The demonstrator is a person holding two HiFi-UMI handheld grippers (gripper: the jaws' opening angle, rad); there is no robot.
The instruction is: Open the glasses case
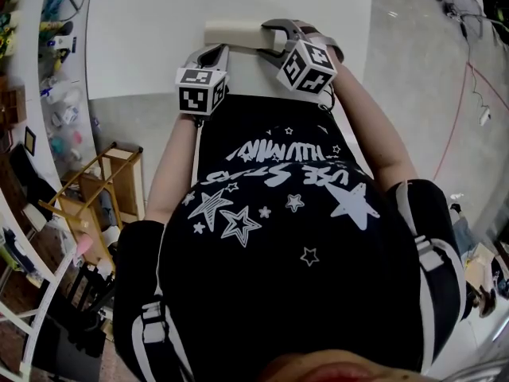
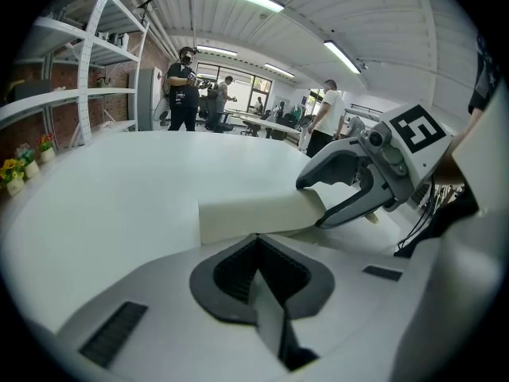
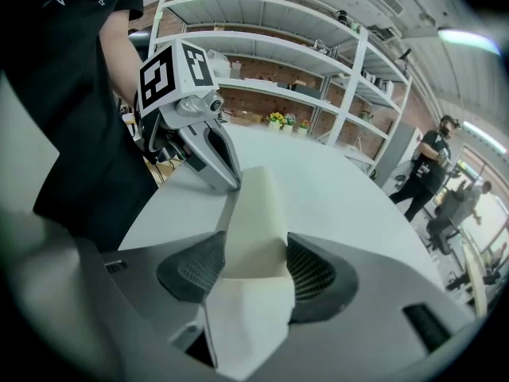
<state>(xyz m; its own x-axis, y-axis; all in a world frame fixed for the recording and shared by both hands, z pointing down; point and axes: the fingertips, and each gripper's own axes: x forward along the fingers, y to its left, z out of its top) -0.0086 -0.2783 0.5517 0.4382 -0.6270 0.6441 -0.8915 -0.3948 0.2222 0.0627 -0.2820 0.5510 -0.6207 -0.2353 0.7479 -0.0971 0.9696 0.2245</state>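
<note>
Jaws: right gripper [image 3: 251, 267] grips glasses case [image 3: 256, 205]; left gripper [image 2: 258, 273] closed, empty.
Careless prying could slide it from between our right jaws.

Glasses case [image 1: 232, 33] on table [image 1: 159, 38]

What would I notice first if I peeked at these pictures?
Probably the cream glasses case lying on the white table, with the right gripper clamped around one end. The left gripper, jaws together, sits right at its other end. From the head view, a black shirt with white stars fills the lower half.
</note>
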